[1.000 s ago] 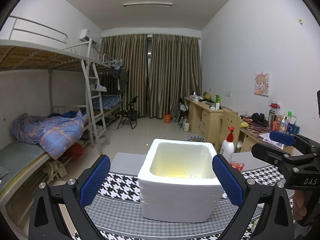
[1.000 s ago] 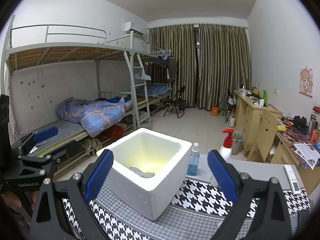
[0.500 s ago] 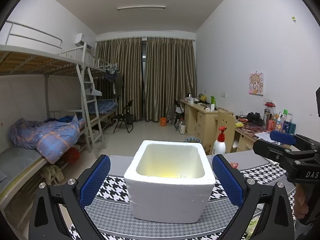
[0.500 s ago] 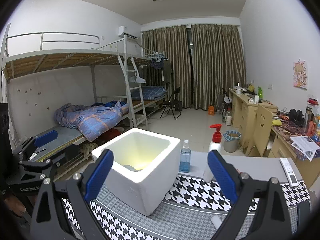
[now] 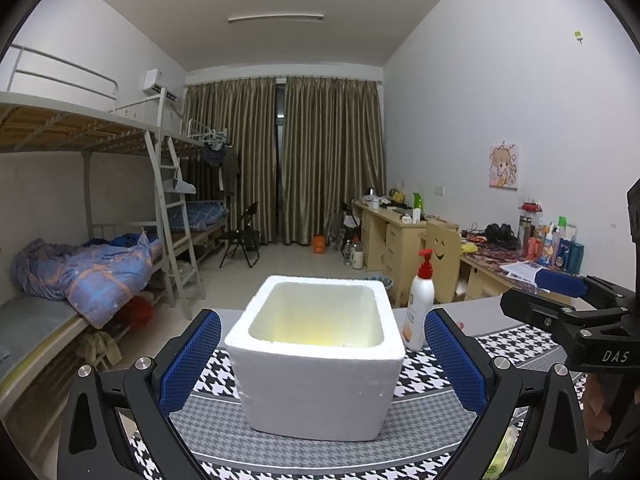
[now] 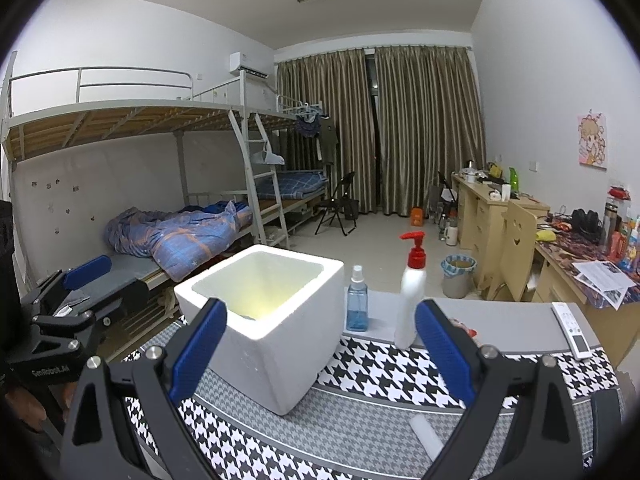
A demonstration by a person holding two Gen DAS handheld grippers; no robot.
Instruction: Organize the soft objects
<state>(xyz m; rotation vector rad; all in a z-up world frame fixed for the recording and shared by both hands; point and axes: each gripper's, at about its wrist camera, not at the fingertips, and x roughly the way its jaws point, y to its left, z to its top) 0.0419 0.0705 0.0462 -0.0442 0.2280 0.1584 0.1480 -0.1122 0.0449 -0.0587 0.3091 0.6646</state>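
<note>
Left tongs spread wide, nothing between the blue pads but the white foam box straight ahead, standing upright on the houndstooth cloth that covers the surface. Box open at the top, its inside yellowish; contents not to be made out from either view. Just beyond the right pad of the left tongs, a white lotion bottle with a red pump, upright, close beside the box's far right corner. Further right, the right tongs seen side-on, held in a hand. Right tongs likewise spread and empty — box ahead and toward the left pad, one corner turned to the camera. Between the pads and past the box, a small blue spray bottle near the box's right wall, then the lotion bottle just inside the right pad. Beyond the right pad, near the surface's far edge, a white remote lying flat. Low down near the right pad, a whitish cylinder on the cloth — too blurred to name.
</note>
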